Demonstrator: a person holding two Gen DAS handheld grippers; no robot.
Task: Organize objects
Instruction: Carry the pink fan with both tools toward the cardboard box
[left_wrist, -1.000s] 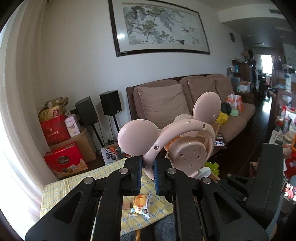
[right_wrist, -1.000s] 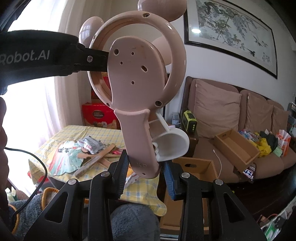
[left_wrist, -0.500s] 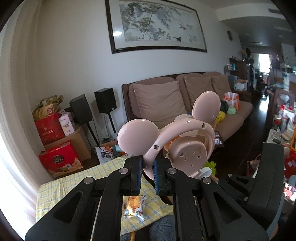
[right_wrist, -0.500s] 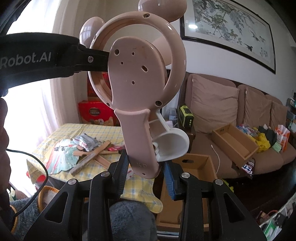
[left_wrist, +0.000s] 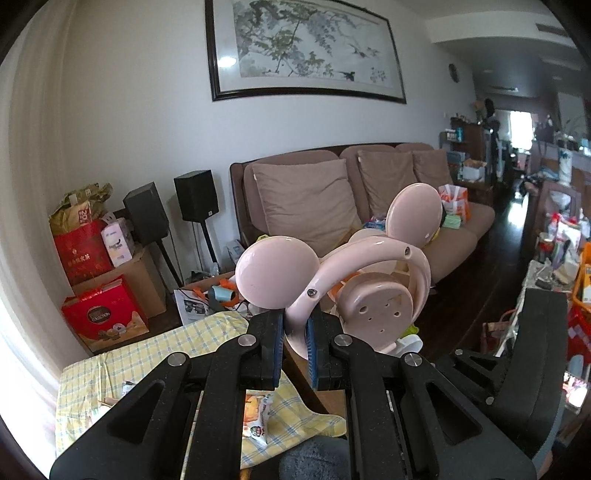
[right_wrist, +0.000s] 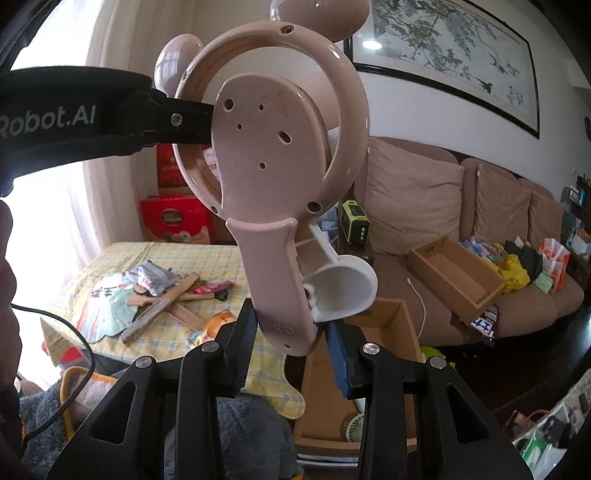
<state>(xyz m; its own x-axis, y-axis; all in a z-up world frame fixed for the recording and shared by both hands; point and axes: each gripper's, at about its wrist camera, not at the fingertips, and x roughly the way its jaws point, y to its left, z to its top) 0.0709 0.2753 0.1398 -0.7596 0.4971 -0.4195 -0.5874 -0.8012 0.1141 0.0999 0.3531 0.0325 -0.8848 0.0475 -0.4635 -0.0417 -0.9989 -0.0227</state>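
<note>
The pink handheld fan (right_wrist: 273, 173), a ring-shaped body with two round ears and a white clip at its back, is held in the air by both grippers, above the near edge of the checked-cloth table (right_wrist: 122, 258). The right gripper (right_wrist: 291, 334) is clamped on the lower end of the fan's handle, blue pads pressed against either side. The left gripper (left_wrist: 295, 332) is pinched tight on the thin rim of the ring, just below one ear; in the right wrist view its black finger meets the ring from the left side.

Relative to the fan, the table lies below and to the left, carrying a paper fan (right_wrist: 107, 306), wooden sticks (right_wrist: 162, 310) and snack packets (right_wrist: 151, 277). An open cardboard box (right_wrist: 369, 369) stands directly beneath the handle, on the floor beside the table. A wooden tray (right_wrist: 454, 277) rests on the brown sofa (right_wrist: 517, 221) behind and to the right.

Compared with a second ago, both grips are unchanged and the fan sits identically between the fingers. The background has shifted: the framed painting (left_wrist: 306, 51) and sofa now appear further left and slightly higher in the left wrist view, and the box lies more fully under the handle.
</note>
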